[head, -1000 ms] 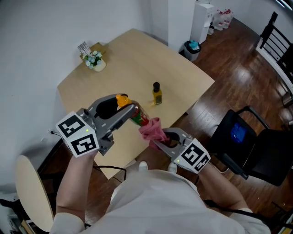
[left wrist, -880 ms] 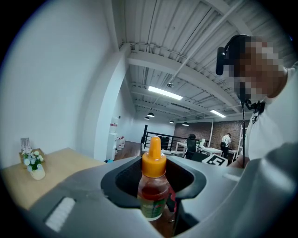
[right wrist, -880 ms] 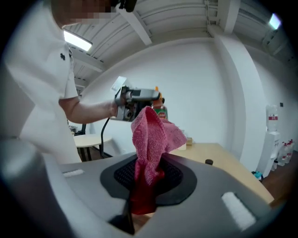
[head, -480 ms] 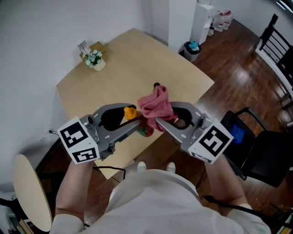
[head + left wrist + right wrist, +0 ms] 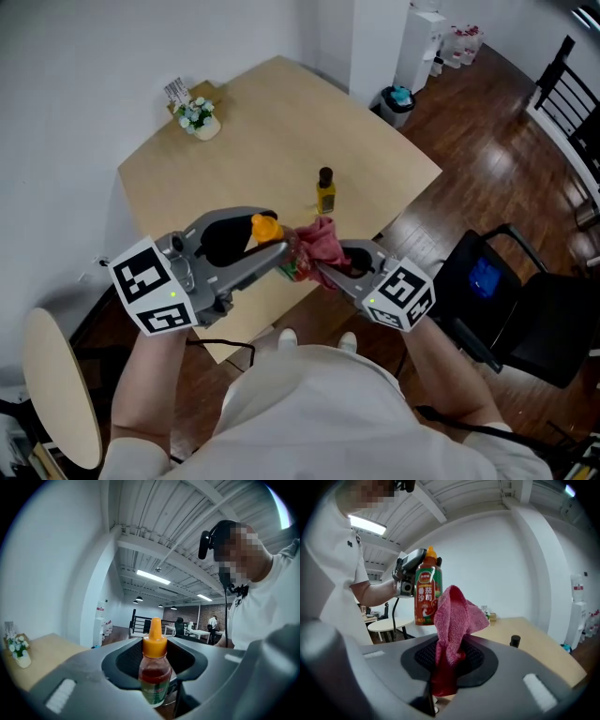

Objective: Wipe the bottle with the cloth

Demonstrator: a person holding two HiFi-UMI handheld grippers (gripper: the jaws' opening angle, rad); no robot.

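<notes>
A sauce bottle [image 5: 290, 263] with an orange cap and a red-and-green label is held above the table's near edge, with my left gripper [image 5: 281, 253] shut on its body. In the left gripper view the bottle [image 5: 153, 672] stands upright between the jaws of that gripper [image 5: 155, 693]. My right gripper [image 5: 328, 272] is shut on a bunched pink-red cloth [image 5: 322, 244], which lies against the bottle's right side. In the right gripper view the cloth [image 5: 452, 620] rises from this gripper [image 5: 445, 677], in front of the bottle [image 5: 426, 597].
On the light wooden table [image 5: 253, 122] stand a small dark-capped oil bottle [image 5: 324, 191] and a pot of flowers [image 5: 199, 119] at the far corner. A black chair [image 5: 506, 300] is at the right, a round white stool [image 5: 56, 384] at the left, and a bin [image 5: 397, 98] by the wall.
The right gripper lifted the cloth from below the bottle up over its top, then brought it back down against the bottle's side. The left gripper kept hold of the bottle and barely moved.
</notes>
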